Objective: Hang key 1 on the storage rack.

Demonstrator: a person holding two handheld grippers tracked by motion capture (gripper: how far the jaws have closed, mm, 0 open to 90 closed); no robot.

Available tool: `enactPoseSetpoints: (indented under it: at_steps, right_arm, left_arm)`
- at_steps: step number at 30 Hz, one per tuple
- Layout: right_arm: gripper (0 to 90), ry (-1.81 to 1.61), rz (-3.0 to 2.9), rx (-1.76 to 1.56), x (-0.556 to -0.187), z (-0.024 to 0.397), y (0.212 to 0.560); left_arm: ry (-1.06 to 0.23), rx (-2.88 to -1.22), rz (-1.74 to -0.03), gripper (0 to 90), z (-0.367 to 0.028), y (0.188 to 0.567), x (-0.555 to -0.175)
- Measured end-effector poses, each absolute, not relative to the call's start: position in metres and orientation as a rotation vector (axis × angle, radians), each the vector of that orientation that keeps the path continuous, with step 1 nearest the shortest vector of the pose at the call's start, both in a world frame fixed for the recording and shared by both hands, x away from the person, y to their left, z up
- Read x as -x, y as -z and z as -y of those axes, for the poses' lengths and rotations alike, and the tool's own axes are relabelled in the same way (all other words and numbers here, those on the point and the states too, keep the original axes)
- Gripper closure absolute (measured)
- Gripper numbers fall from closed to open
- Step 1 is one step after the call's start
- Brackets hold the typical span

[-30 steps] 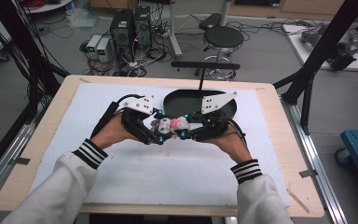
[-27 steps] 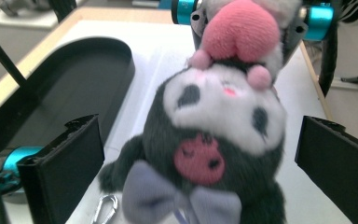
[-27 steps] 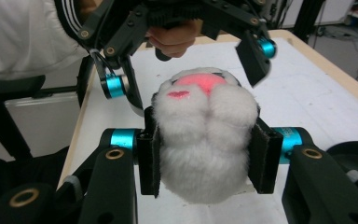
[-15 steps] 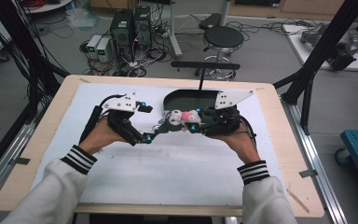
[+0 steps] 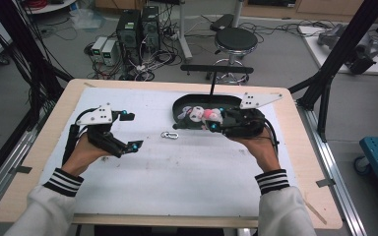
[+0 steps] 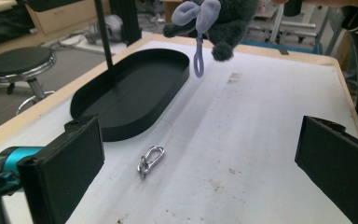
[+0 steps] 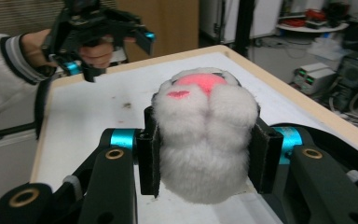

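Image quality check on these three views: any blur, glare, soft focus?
High view: even light, sharp, faint shadows; the carabiner reads small but clear. Left gripper view: carabiner crisp, the near jaws soft, the hanging plush toy cropped by the top edge. Right gripper view: plush toy slightly soft up close, its pale fur bright, the background blurred.
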State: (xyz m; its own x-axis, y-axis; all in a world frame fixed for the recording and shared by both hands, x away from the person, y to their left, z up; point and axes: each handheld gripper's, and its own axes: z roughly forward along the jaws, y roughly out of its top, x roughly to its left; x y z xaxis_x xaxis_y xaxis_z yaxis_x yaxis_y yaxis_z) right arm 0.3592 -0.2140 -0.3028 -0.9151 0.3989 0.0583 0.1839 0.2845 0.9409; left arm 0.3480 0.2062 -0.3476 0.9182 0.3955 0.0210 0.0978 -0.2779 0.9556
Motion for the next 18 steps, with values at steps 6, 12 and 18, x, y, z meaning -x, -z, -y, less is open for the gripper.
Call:
enactPoseSetpoints:
  at_steps: [6,12,18]
  right_arm:
    - [55.3,-1.675,-2.304,-0.631,-0.360,0.227,0.302]
    - [55.3,-1.659,-2.245,-0.704,-0.361,0.240,0.301]
    - [55.3,-1.654,-2.178,-0.759,-0.362,0.252,0.300]
  left_arm:
    - [-0.338,-1.827,-0.409,1.7,-0.225,0.359,-0.341]
    - [-0.377,-1.775,-0.448,1.7,-0.244,0.369,-0.331]
    - [-0.394,-1.743,-0.490,1.7,-0.257,0.380,-0.323]
